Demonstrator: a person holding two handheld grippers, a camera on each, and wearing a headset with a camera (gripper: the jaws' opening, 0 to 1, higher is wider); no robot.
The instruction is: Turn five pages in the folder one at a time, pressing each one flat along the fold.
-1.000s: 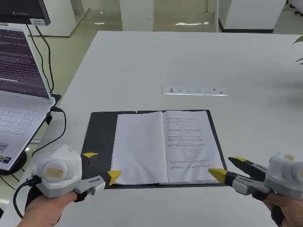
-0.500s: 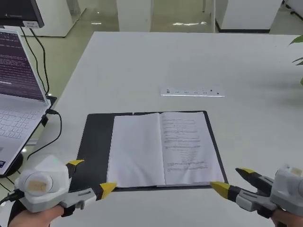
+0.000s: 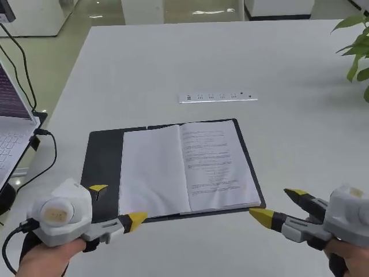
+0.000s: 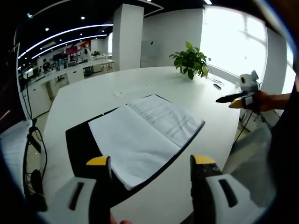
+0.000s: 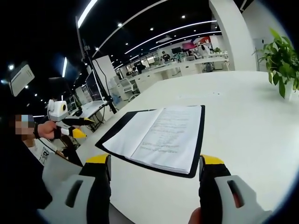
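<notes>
Black folder [image 3: 104, 167] lies open, its printed page [image 3: 213, 164] illegible; left tool [image 3: 117, 203] and right tool [image 3: 279, 205] both released.

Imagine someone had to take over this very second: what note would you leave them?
Folder: lies open and flat on the white table, with a blank page on the left and a printed page on the right.
Left hand-held gripper: open, empty, at the folder's near left corner.
Right hand-held gripper: open, empty, just off its near right corner.
Done: cannot tell how many pages are turned; no page is lifted.
Left: probably grip the printed page, turn it over, and press along the fold. Keep count up to five.
</notes>
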